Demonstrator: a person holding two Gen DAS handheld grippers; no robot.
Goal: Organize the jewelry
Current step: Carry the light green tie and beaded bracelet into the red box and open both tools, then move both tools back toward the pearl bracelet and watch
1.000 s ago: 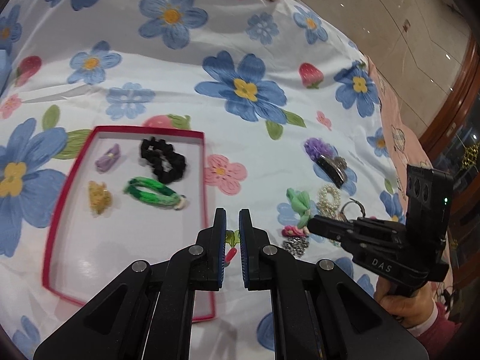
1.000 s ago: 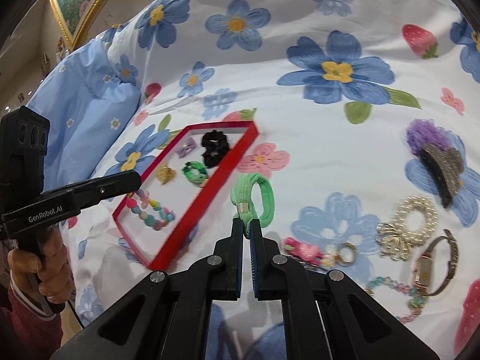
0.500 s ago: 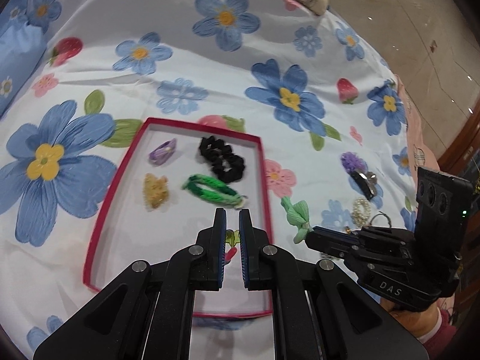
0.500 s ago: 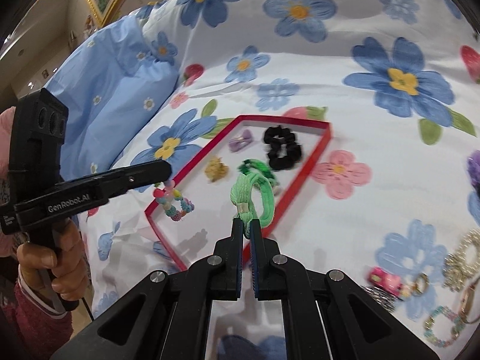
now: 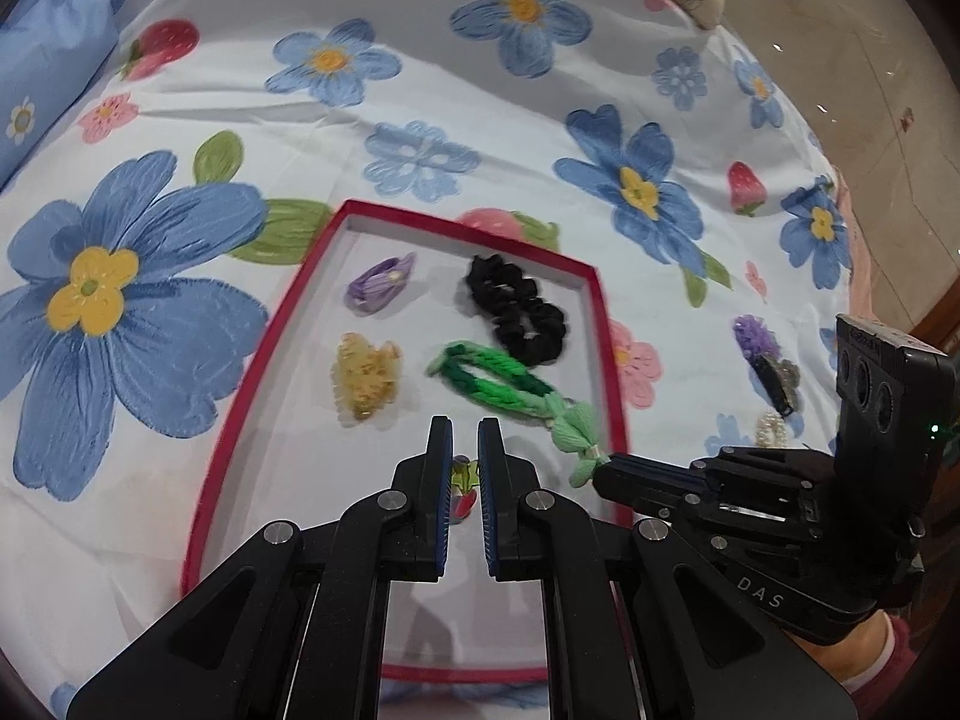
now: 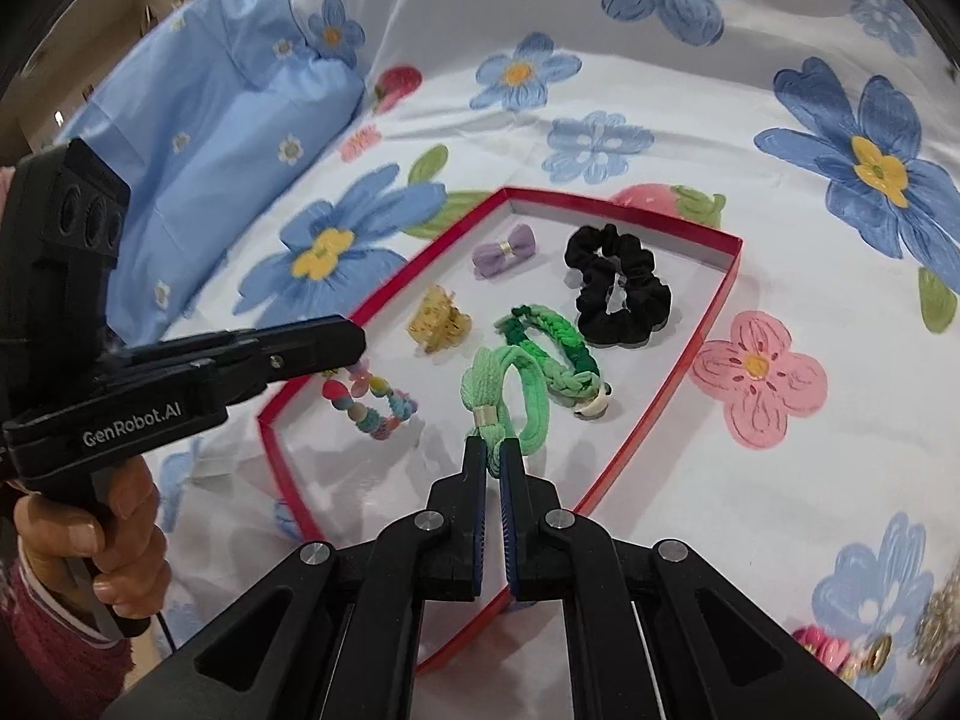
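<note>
A red-rimmed white tray (image 5: 613, 324) (image 6: 714, 312) lies on the flowered bedspread. It holds a purple bow (image 5: 381, 283), a black scrunchie (image 5: 517, 309), a yellow claw clip (image 5: 366, 375) and a green braided band (image 5: 489, 379). My left gripper (image 5: 463, 447) is shut on a colourful bead bracelet (image 6: 369, 399), held over the tray's near left part. My right gripper (image 6: 492, 459) is shut on a light green hair tie (image 6: 510, 396) (image 5: 573, 429), held over the tray beside the braided band.
A blue pillow (image 6: 204, 120) lies at the left of the bed. Right of the tray lie a purple-and-black hair clip (image 5: 765, 354), a pearl piece (image 5: 771, 429) and pink and gold pieces (image 6: 840, 648). The floor (image 5: 870, 60) is beyond the bed's right edge.
Both grippers have moved left over the tray with their loads. The light green hair tie went from outside the red rim to above the tray floor.
</note>
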